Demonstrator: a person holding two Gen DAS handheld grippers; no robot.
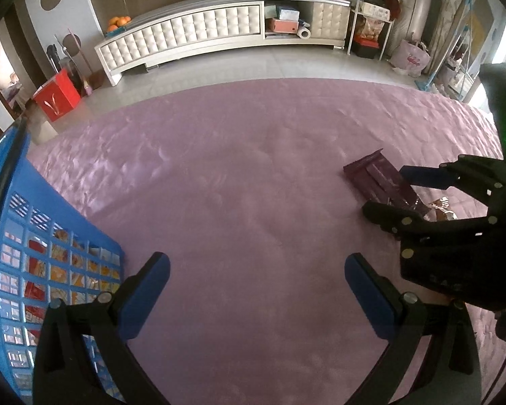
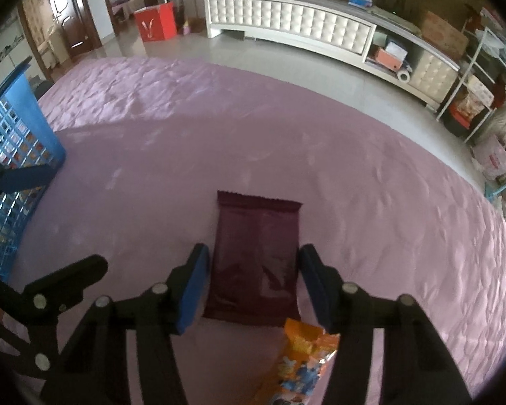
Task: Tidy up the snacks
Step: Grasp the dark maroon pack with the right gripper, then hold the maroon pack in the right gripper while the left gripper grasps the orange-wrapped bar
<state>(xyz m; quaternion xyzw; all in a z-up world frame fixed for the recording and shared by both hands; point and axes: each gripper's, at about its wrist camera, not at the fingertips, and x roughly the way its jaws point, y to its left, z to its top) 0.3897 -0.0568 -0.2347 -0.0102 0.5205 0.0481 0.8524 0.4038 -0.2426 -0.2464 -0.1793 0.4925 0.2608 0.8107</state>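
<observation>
Two grippers: both are shown, each with blue pads on black fingers.
Basket (image 1: 6, 182): one, blue, latticed, cut off by the left frame edge in both views; packets inside are glimpsed only through the holes and cannot be counted.
Left gripper (image 1: 257, 290): spread wide over bare pink cover (image 1: 239, 175), nothing between the pads.
Maroon packet (image 2: 258, 256): one, lying flat on the cover, right of the basket and well apart from it; its print is too dark to be read.
Right gripper (image 2: 253, 287): half closed around the maroon packet, a pad at each long edge; whether the pads press on it cannot be told.
Orange packet (image 2: 303, 354): one, partly hidden behind the right finger and cut off at the bottom edge, just beside the maroon packet's near end.
</observation>
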